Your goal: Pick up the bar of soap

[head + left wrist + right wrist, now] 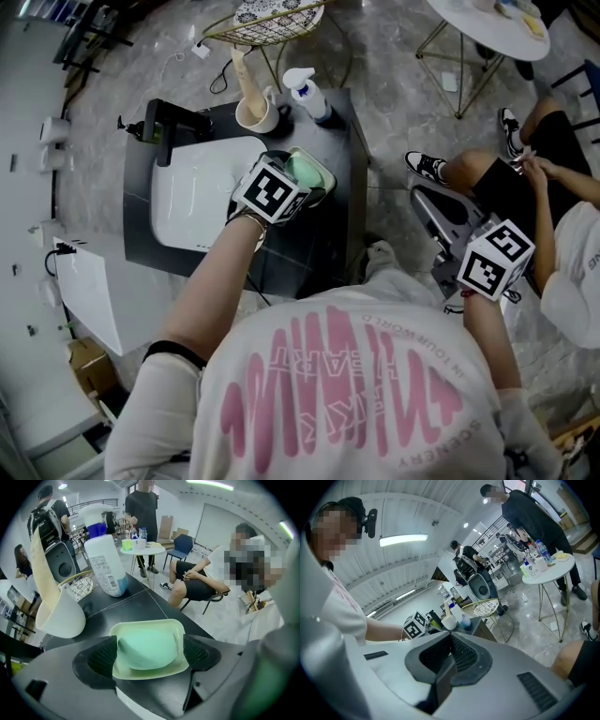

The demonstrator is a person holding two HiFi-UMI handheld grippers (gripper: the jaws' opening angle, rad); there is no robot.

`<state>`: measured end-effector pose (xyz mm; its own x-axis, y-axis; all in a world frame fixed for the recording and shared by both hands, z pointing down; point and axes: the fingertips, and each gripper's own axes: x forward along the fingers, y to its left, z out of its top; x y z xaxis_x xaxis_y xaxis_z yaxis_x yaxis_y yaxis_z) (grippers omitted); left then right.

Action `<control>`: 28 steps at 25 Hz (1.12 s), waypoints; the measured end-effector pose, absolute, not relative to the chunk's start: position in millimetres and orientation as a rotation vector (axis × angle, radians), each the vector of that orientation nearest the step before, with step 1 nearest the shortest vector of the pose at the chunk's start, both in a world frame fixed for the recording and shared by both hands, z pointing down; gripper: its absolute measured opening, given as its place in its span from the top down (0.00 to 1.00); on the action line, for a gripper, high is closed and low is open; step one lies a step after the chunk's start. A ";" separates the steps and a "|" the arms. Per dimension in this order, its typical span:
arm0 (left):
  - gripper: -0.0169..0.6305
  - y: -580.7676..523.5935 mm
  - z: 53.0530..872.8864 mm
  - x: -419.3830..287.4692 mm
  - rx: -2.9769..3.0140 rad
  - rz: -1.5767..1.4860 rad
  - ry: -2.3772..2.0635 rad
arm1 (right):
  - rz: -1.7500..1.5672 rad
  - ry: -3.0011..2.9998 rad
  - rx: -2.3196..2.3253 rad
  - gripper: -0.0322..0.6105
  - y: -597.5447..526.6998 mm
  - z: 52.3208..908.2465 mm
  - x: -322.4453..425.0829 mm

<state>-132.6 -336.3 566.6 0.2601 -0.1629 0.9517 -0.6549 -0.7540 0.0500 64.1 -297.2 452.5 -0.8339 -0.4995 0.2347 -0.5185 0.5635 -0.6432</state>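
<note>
left hand-held gripper (150, 652): held wide open astride bar of soap (145, 644) in dish (154, 624) | right hand-held gripper (451, 641): closed, empty | any grasp: soap alone pinched, dish rim cleared

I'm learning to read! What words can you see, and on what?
"IN TOUR WORLD": pink print, upside down, on the person's white shirt.
"HEART": same shirt.
"SCENERY": same shirt.
White plastic bottle: label too small to read.
Black-and-white marker cubes: patterns, no words.

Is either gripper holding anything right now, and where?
Nothing: left gripper is open around the soap in its dish, not gripping; right gripper is shut, empty.
</note>
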 end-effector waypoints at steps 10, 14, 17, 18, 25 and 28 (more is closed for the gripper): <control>0.31 -337.3 572.9 -130.6 2.068 1.411 -0.675 | 1.168 -2.734 0.904 0.93 -295.8 459.3 63.6; 0.31 -338.9 573.6 -130.9 2.072 1.416 -0.678 | 1.181 -2.729 0.913 0.93 -296.7 463.1 63.1; 0.32 -340.5 574.9 -132.6 2.063 1.439 -0.688 | 1.189 -2.723 0.915 0.93 -296.3 465.5 61.4; 0.32 -340.5 575.3 -133.0 2.055 1.449 -0.688 | 1.189 -2.723 0.915 0.93 -295.9 465.6 61.0; 0.33 -340.8 574.9 -131.8 2.045 1.462 -0.691 | 1.194 -2.711 0.931 0.93 -293.2 465.0 62.4; 0.33 -341.5 574.3 -131.6 2.074 1.422 -0.707 | 1.192 -2.710 0.934 0.93 -290.5 466.0 61.7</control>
